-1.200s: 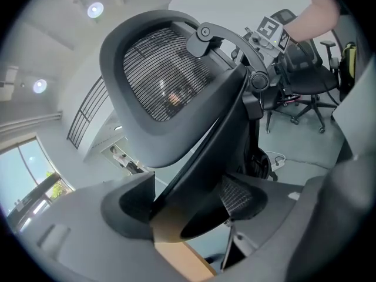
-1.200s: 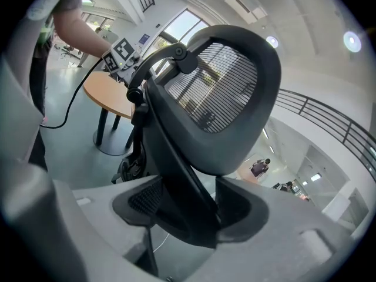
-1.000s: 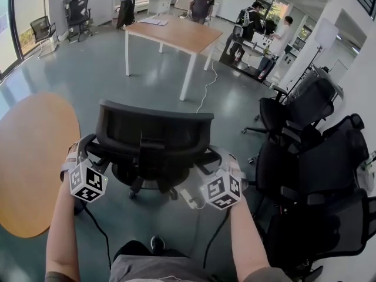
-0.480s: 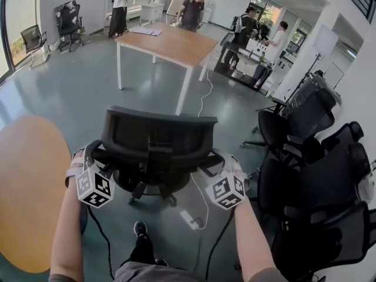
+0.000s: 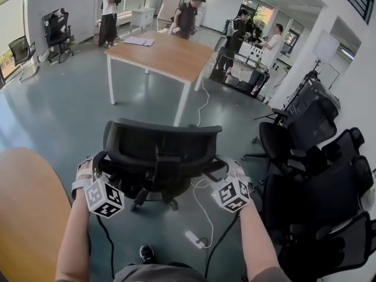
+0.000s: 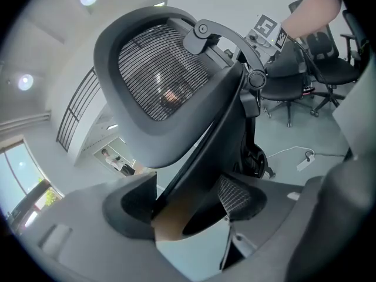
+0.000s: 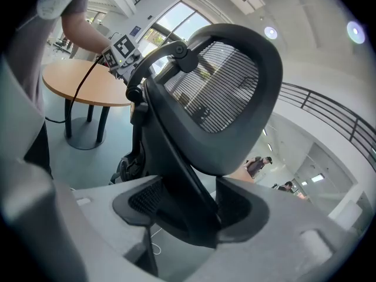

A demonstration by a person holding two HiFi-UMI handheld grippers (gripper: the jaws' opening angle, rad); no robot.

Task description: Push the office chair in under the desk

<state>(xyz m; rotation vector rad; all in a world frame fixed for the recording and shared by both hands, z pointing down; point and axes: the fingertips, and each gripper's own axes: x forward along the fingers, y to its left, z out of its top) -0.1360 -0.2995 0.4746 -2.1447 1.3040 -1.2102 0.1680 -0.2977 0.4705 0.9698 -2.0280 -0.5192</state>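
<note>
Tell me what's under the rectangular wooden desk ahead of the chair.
Under the desk only bare grey floor shows between its white legs; a white cable trails down past its right end. The office chair stands short of it. The tabletop's underside is hidden from above.

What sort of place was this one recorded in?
Most likely an open-plan office or lab: a long desk on a bare floor, a crowd of spare office chairs parked at the right, and people standing about at the back.

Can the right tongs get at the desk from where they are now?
Probably not yet. The right tongs grip the chair by its back, and the chair plus a stretch of floor lie between them and the desk.
</note>
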